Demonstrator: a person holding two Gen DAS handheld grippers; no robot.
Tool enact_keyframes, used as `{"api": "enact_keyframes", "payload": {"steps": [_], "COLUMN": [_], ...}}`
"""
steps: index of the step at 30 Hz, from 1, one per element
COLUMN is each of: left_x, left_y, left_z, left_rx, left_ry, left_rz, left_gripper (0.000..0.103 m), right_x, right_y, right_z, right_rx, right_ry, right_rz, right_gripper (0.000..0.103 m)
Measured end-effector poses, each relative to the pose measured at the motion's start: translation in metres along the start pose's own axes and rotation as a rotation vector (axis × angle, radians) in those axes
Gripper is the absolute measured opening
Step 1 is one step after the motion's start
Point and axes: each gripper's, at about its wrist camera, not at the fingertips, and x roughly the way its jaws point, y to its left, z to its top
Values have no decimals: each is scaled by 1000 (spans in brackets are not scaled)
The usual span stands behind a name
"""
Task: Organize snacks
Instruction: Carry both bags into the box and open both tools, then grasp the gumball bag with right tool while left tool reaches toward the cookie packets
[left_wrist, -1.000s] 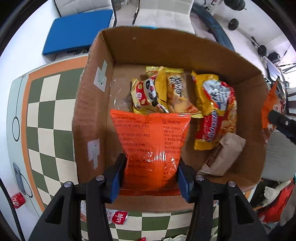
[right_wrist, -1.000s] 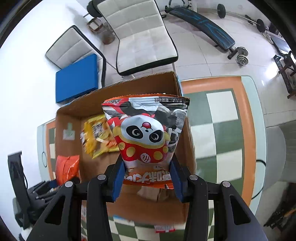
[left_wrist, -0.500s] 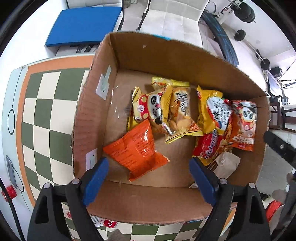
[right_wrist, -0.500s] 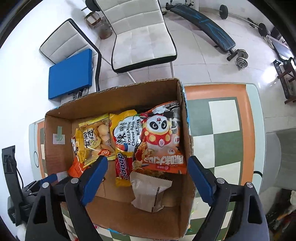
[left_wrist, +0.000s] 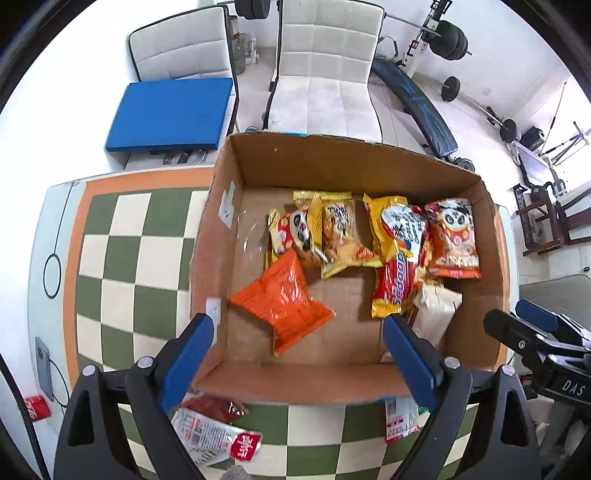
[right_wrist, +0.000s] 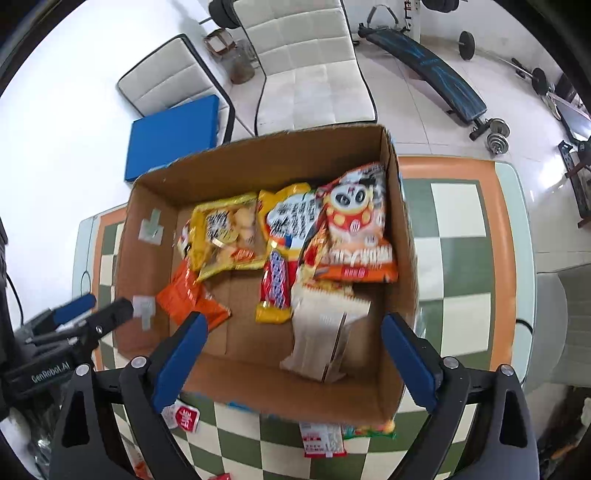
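An open cardboard box (left_wrist: 236, 206) (right_wrist: 147, 266) stands on the checkered table and holds several snack packets. The orange packet (left_wrist: 284, 302) (right_wrist: 188, 295) lies loose on the box floor at the left. The red panda packet (left_wrist: 452, 240) (right_wrist: 356, 229) rests against the right wall, beside a yellow-and-red packet (left_wrist: 395, 266) and a white paper bag (right_wrist: 325, 332). My left gripper (left_wrist: 297, 328) hovers over the near edge, its jaws opening with nothing between them. My right gripper (right_wrist: 293, 325) hangs over the box's near right part, jaws also opening and empty. Each gripper shows at the edge of the other's view.
Loose packets lie on the table in front of the box (left_wrist: 218, 435) (left_wrist: 400, 417) (right_wrist: 321, 439) (right_wrist: 183, 417). A red can (left_wrist: 37, 408) and a phone (left_wrist: 46, 363) sit at the table's left edge. White chairs (left_wrist: 328, 88) and a blue cushion (left_wrist: 173, 110) stand behind.
Both grippers opened and let go. The orange packet dropped flat into the box's left side, the panda packet onto the right. Both grippers drew back from the box.
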Motion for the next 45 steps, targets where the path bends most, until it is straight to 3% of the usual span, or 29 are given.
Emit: {"api": "enact_keyframes", "payload": {"steps": [9,19,22,26,32,37,41,45], "left_x": [-17,17,38,58,78,89,83,80], "left_y": [16,47,60,79,101,121,140,145], "left_z": [-73,-208,-232,-243,-245,-234,-216,-195], "left_rx": [-17,-10,-55,-150,-278,-351,-363,-243], "left_ry": [5,193,243,245,235,251,227,211], "left_rz": [10,90,109,119,124,120,124,174], "left_gripper": [94,94,94,94,94,94,94,94], "right_x": [-20,29,47,61,81,107,122,117], "right_y": [3,-6,-23,-54,-80,-87,-94,-93], "right_z": [-60,-194,-216,-217,-186,-162,-160,-163], "right_rx": [35,92,137,192,227,247,268,234], "right_ry": [-17,264,285,233,158,174,210,201], "right_rz": [51,107,82,18,-49,-99,-107,-180], "right_gripper": [97,97,97,97,97,96,85,65]}}
